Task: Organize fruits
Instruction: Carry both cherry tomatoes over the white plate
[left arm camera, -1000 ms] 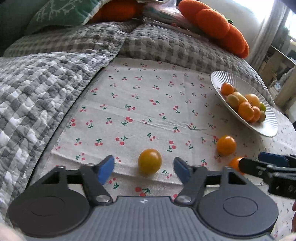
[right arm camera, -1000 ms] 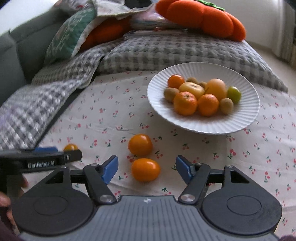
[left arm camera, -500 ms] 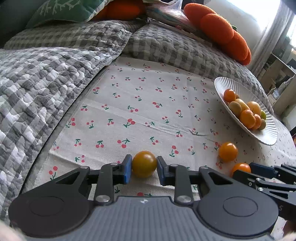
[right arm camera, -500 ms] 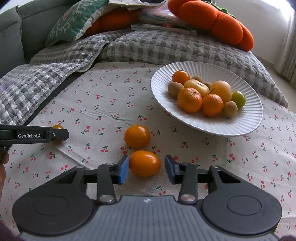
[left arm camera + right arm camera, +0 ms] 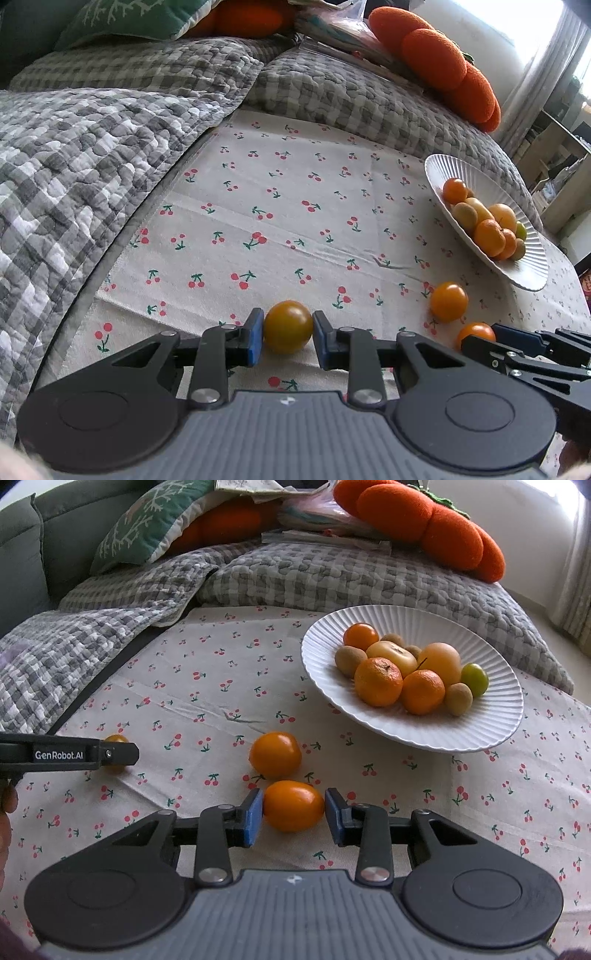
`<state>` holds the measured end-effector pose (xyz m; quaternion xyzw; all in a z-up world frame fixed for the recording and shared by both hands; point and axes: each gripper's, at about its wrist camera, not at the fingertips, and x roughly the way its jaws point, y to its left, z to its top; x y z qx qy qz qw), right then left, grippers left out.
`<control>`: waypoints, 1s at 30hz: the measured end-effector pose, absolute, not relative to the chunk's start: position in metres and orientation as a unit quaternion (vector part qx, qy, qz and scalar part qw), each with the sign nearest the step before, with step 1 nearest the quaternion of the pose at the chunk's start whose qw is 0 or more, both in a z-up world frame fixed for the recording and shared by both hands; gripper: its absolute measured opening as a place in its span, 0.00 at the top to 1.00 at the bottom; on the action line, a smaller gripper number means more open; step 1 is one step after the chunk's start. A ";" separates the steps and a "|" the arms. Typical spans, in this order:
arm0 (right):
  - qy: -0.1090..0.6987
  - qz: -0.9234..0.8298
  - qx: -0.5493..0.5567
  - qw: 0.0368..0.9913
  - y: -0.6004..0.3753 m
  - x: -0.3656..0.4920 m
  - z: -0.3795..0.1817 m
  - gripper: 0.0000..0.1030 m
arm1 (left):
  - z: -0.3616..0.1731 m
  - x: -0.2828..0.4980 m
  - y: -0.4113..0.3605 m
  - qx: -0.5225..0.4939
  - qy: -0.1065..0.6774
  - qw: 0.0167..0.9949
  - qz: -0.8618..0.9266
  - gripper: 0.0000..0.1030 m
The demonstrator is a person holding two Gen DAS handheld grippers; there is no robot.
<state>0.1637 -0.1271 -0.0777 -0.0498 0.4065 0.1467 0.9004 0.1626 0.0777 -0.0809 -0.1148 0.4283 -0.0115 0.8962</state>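
Observation:
My left gripper (image 5: 288, 338) is shut on a yellow-orange tomato (image 5: 288, 326) that rests on the cherry-print cloth (image 5: 295, 206). My right gripper (image 5: 293, 816) is shut on an oval orange tomato (image 5: 293, 805), also on the cloth. A third orange tomato (image 5: 275, 755) lies loose just beyond it, and shows in the left wrist view (image 5: 448, 301) too. A white ribbed plate (image 5: 491, 723) at the right holds several fruits: mandarins, kiwis, a yellow apple, a green one. The left gripper shows at the left edge of the right wrist view (image 5: 122, 753).
Grey checked quilts (image 5: 74, 166) rise along the left and back of the cloth. Orange plush cushions (image 5: 424, 520) and a green pillow (image 5: 155, 520) lie behind. A shelf (image 5: 554, 177) stands at the far right.
Both grippers have gone from wide open to shut, each on its tomato. Both have also moved slightly forward. The fruits have stayed on the cloth.

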 end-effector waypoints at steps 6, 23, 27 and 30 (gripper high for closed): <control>0.400 0.147 -0.043 0.903 -0.127 0.161 -0.073 0.68 | -0.078 0.160 0.078 -0.127 0.427 0.895 -0.020 0.80; 0.384 0.162 -0.002 0.909 -0.133 0.155 -0.054 0.68 | -0.059 0.144 0.079 -0.170 0.412 0.893 -0.053 0.80; 0.377 0.169 0.011 0.910 -0.136 0.152 -0.045 0.68 | -0.055 0.142 0.079 -0.177 0.409 0.893 -0.060 0.80; 0.371 0.173 0.021 0.912 -0.140 0.152 -0.038 0.68 | -0.053 0.142 0.078 -0.180 0.409 0.893 -0.064 0.80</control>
